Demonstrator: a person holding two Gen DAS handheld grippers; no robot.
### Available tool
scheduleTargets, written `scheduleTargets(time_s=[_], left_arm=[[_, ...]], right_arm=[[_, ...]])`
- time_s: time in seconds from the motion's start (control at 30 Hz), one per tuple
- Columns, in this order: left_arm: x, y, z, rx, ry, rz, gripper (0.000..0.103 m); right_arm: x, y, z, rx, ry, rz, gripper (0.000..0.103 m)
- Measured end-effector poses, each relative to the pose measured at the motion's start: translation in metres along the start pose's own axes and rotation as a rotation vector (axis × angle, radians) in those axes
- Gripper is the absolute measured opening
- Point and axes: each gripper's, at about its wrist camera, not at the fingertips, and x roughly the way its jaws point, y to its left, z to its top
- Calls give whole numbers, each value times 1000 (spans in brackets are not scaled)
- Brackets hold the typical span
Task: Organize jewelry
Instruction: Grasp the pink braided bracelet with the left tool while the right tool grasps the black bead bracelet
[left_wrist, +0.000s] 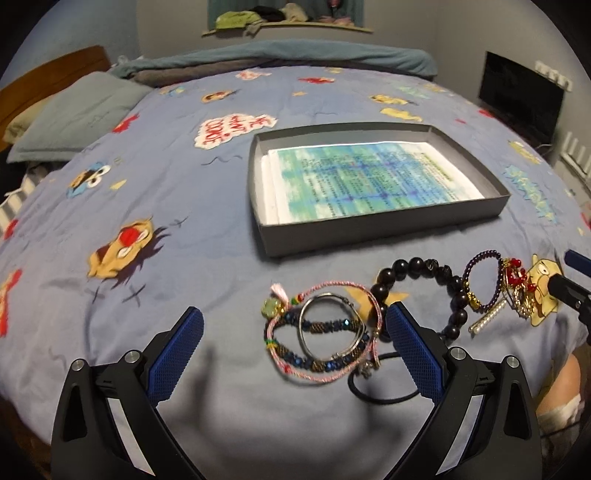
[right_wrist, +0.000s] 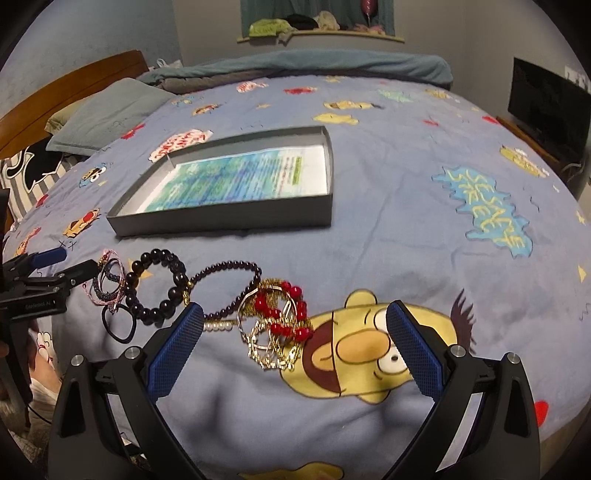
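Jewelry lies in a row on the bedspread in front of a shallow grey box (left_wrist: 384, 229) lined with printed paper. In the left wrist view my left gripper (left_wrist: 295, 325) is open and empty, hovering over a pile of a pink cord bracelet (left_wrist: 321, 376), a silver bangle (left_wrist: 314, 306) and a blue beaded bracelet (left_wrist: 325, 325). A large dark bead bracelet (left_wrist: 421, 266) and a small purple bead bracelet (left_wrist: 484, 254) lie to the right. In the right wrist view my right gripper (right_wrist: 295, 325) is open and empty over a red bead and gold chain pile (right_wrist: 280, 325). The box (right_wrist: 221, 221) lies beyond.
A black hair tie (left_wrist: 384, 397) lies under the left gripper's right finger. A pearl clip (left_wrist: 487, 317) lies by the purple bracelet. Pillows (left_wrist: 74, 114) and a folded blanket (left_wrist: 295, 55) lie at the bed's far side. A dark screen (right_wrist: 546, 99) stands at the right.
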Motion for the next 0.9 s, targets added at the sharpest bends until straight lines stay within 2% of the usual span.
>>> scheduleTargets(time_s=[0.1,0.33,0.5,0.67,0.73,0.8,0.9], left_arm=[[8,3,-1,43,4,23,98],[13,25,-9,12,3,-54,98],[18,34,-11,16,7,-43,95],[23,31,-7,31,2,-74,93],[26,26,-4,52,-7,-82,89],[27,23,-2,63,-12,-104,77],[30,17,2,89,-15,-125,70]], right_arm=[[2,1,0,-34,-13,-16,98],[7,2,2,-51,1,6,97],[9,7,2,-60,3,20,97],[15,12,4,-65,13,32,96],[17,17,6,-75,18,40,91],[19,21,8,-87,18,47,88],[25,29,12,-113,19,56,79]])
